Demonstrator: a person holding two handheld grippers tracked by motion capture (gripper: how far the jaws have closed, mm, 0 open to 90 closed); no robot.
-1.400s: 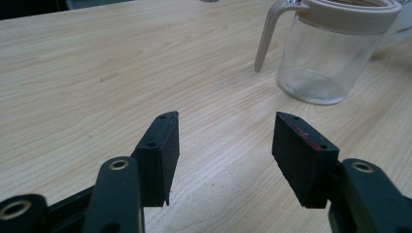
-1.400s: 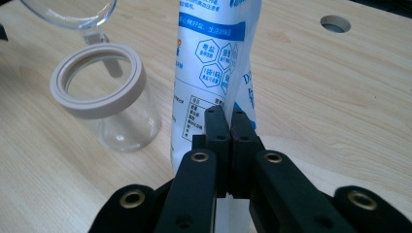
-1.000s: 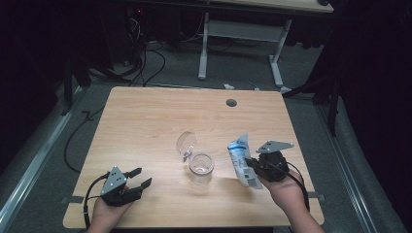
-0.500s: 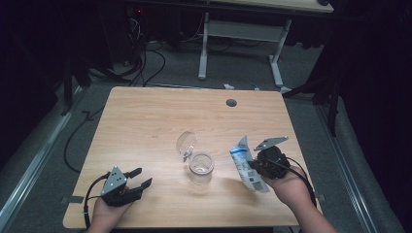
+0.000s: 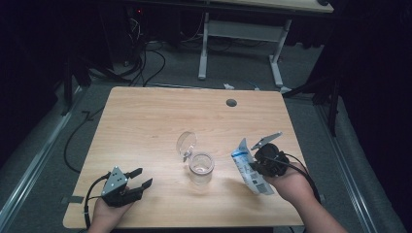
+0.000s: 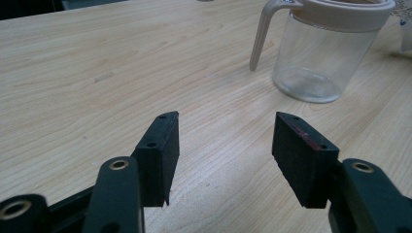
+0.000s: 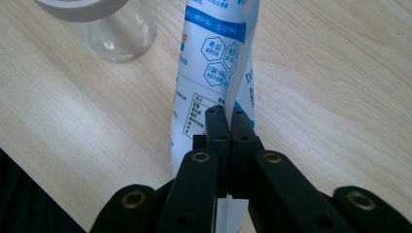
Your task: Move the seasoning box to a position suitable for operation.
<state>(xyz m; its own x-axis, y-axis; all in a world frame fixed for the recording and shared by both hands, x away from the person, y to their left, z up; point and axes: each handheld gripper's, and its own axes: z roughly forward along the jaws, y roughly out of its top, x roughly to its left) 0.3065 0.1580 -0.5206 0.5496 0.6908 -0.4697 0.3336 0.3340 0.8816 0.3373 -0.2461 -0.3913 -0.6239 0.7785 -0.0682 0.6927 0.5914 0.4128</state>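
Note:
A clear glass jar (image 5: pixel 201 167) with a beige rim stands near the table's front middle, its hinged lid (image 5: pixel 186 143) flipped up behind it; the jar (image 6: pixel 324 53) looks empty in the left gripper view. My right gripper (image 5: pixel 256 166) is shut on a white and blue printed pouch (image 5: pixel 248 168), held just right of the jar above the table. In the right gripper view the jaws pinch the pouch (image 7: pixel 214 73) flat, with the jar (image 7: pixel 109 26) beyond at upper left. My left gripper (image 5: pixel 138 177) rests at the front left, open and empty, pointing toward the jar.
The wooden table (image 5: pixel 145 121) has a round cable hole (image 5: pixel 231 103) at its back right. Dark floor with cables and a white desk frame (image 5: pixel 241 34) lies beyond the far edge.
The right gripper has rolled slightly with the pouch, shifting it a little toward the front. The left gripper and the jar have stayed put.

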